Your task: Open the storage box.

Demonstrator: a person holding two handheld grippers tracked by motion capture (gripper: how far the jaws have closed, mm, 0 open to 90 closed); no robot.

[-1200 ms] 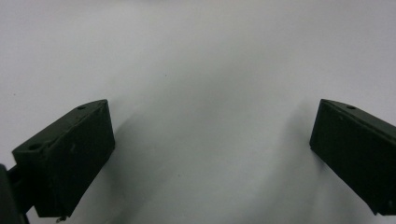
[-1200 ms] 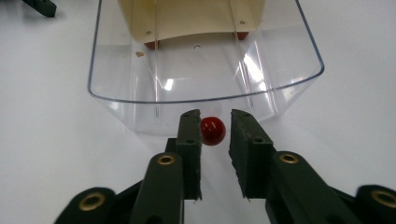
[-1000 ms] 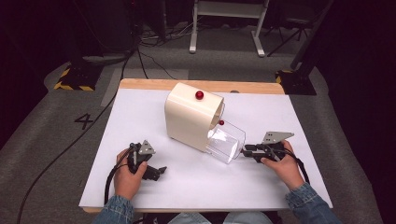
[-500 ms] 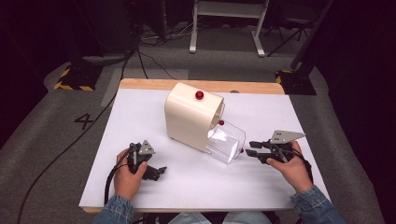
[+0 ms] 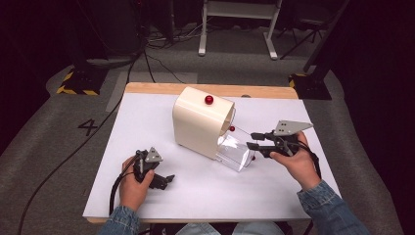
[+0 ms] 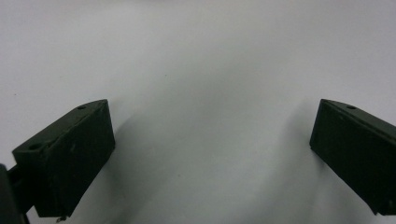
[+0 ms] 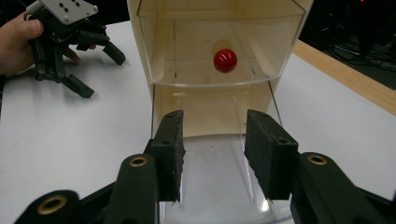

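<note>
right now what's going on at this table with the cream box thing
A person holds a gripper in each hand at a white table. The right gripper hovers at the open clear door of a cream bread box with a red knob; its jaws have just been opening, and nothing is between them. The left gripper rests on the table, jaws apart and empty.

Bright white table (image 5: 147,127), dark surroundings; left gripper view soft, perhaps defocused.
</note>
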